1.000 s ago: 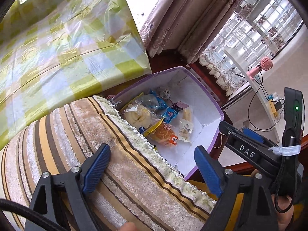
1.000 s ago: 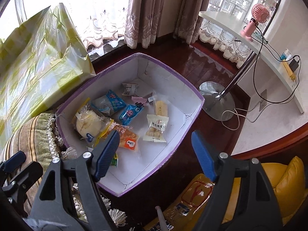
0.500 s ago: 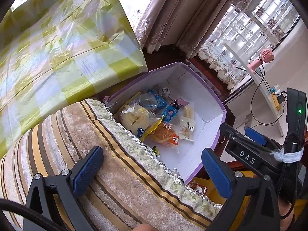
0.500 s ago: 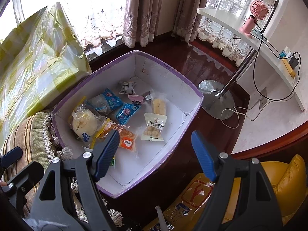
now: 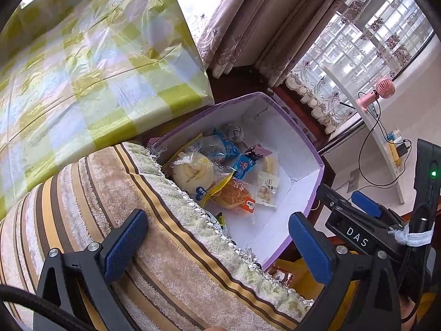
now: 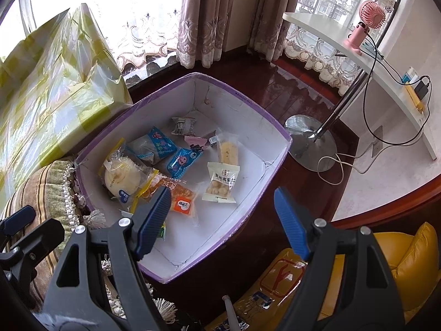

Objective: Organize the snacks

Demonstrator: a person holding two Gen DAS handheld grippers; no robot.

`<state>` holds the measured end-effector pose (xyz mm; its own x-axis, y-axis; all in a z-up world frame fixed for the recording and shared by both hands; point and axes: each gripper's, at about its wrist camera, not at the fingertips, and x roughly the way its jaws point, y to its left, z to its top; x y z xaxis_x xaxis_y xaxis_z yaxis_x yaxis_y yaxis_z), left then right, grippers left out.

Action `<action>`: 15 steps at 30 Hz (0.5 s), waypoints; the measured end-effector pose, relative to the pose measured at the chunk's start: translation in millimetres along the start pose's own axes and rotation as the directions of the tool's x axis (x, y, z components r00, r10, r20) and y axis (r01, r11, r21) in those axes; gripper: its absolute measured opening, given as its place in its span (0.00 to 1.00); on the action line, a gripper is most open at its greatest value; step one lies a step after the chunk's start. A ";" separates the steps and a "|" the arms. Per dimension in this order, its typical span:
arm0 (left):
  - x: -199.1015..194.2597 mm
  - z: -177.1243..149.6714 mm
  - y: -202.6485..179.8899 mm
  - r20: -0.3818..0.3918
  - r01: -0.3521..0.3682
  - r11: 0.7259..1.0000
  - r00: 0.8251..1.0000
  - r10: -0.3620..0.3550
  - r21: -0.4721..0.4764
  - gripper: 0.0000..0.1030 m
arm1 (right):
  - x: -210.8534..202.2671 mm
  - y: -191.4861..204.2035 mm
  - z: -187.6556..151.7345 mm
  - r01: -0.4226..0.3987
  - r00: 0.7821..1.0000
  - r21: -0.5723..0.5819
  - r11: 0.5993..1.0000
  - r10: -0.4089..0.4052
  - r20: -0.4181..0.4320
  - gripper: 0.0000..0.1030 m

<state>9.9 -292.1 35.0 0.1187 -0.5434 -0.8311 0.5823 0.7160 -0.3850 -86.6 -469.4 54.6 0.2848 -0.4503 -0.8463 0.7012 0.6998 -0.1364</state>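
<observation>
- Snacks lie loose on the white floor of a purple-rimmed box (image 6: 275, 127), which stands on the dark wood floor between a striped cushion (image 5: 110, 187) and a chrome stand base (image 6: 311, 146)
- Round bun in clear wrap (image 6: 122, 178) sits at the box's left side, with an orange packet (image 6: 180, 197) just beside it toward the right gripper
- Two blue packets (image 6: 183, 160) lie in the middle; a white nut packet (image 6: 222, 182) and a pale yellow bar (image 6: 227, 151) lie to their right, and a small crumpled wrapper (image 6: 182, 125) sits nearer the far corner
- Left gripper (image 5: 217, 244) hangs over the striped cushion with its blue pads spread wide and nothing between them
- Right gripper (image 6: 220, 220) hovers above the box's near edge, jaws parted and empty; its left pad overlaps the orange packet in the right wrist view, but whether it touches cannot be told
- Green-checked plastic sheet (image 5: 82, 69) covers a bulky shape beside the box
- Pink desk fan (image 6: 368, 19) stands on a white curved shelf, well apart from the box
</observation>
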 end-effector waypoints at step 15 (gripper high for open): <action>-0.2 0.1 0.3 0.001 0.000 1.000 1.000 0.000 -0.001 1.00 | 1.3 -1.0 0.0 -0.010 1.000 0.002 1.000 0.010 -0.002 0.77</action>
<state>10.2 -291.8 35.1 0.1189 -0.5438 -0.8307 0.5816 0.7163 -0.3857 -87.0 -470.7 53.6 0.2907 -0.4417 -0.8488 0.6994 0.7034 -0.1265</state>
